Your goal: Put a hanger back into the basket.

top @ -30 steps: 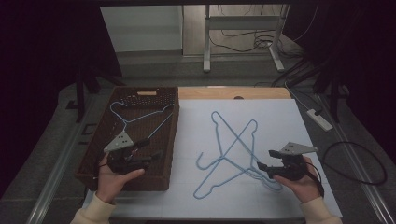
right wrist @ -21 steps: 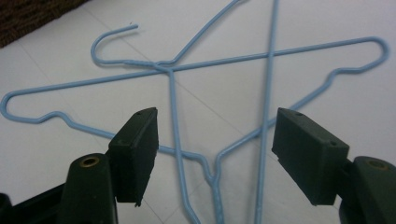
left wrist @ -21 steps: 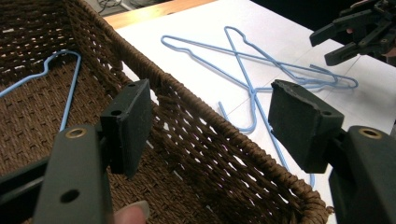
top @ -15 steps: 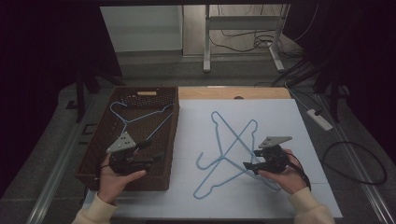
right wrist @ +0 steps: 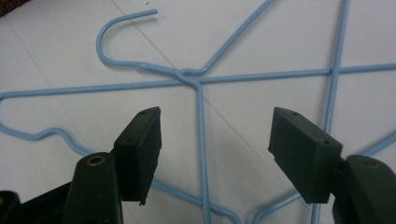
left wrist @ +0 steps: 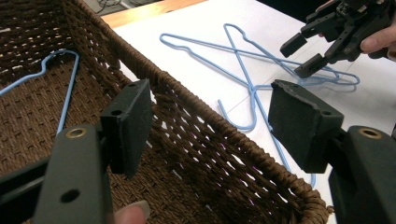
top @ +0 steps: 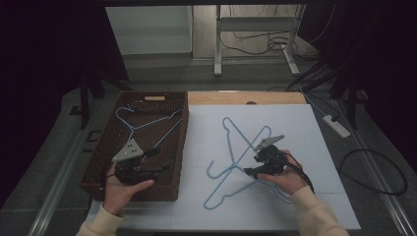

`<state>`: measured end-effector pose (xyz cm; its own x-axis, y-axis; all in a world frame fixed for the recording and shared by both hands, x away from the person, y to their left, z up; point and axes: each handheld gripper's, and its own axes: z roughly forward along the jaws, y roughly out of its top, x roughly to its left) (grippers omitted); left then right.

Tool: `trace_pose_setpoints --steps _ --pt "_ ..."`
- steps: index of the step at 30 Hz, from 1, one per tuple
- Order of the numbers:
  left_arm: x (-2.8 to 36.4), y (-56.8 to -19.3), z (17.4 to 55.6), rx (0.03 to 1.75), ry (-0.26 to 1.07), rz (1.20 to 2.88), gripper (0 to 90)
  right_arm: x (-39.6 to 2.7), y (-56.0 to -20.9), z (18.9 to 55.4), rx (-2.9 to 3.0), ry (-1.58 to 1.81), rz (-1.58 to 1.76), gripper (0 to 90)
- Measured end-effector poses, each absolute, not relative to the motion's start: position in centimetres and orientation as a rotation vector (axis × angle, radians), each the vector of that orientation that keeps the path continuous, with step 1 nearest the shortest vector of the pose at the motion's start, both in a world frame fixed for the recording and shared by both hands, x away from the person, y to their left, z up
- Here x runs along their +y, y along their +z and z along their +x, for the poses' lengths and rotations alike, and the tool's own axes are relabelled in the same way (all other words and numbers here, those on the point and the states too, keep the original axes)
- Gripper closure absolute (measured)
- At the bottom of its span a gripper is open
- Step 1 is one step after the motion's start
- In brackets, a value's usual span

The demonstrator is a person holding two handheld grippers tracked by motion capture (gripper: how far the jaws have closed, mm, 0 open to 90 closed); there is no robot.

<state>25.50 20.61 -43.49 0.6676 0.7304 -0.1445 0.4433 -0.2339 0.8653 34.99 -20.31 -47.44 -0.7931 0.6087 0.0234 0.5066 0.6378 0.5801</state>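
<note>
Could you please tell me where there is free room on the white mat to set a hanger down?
The white mat is bare right of the crossed blue hangers, toward its far right corner, and along the near edge by the basket. The middle is crowded: the hangers overlap there, with the right gripper over them. The basket already holds one hanger.
</note>
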Motion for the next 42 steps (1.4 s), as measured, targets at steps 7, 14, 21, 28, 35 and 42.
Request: trace_pose_setpoints --steps 7,14,21,28,35,42 --pt "20.7 -43.4 25.5 0.924 0.362 1.874 32.0 -19.4 -47.5 35.5 2.707 0.843 0.924 35.5" --pt "20.6 -43.4 25.5 0.923 0.364 1.876 32.1 -18.9 -48.1 36.1 2.734 0.795 0.945 39.7" --pt "20.6 -43.5 25.5 0.925 0.364 1.877 32.1 -18.1 -48.7 36.7 2.779 0.726 0.961 45.6" --pt "20.6 -43.5 25.5 0.923 0.363 1.878 32.0 -17.4 -49.5 37.2 2.824 0.628 0.953 51.3" --pt "20.6 -43.5 25.5 0.922 0.365 1.877 32.0 -16.6 -49.9 37.4 2.845 0.538 0.928 59.8" --pt "20.6 -43.4 25.4 0.920 0.367 1.879 32.0 -15.6 -49.8 37.4 2.835 0.449 0.943 70.7"
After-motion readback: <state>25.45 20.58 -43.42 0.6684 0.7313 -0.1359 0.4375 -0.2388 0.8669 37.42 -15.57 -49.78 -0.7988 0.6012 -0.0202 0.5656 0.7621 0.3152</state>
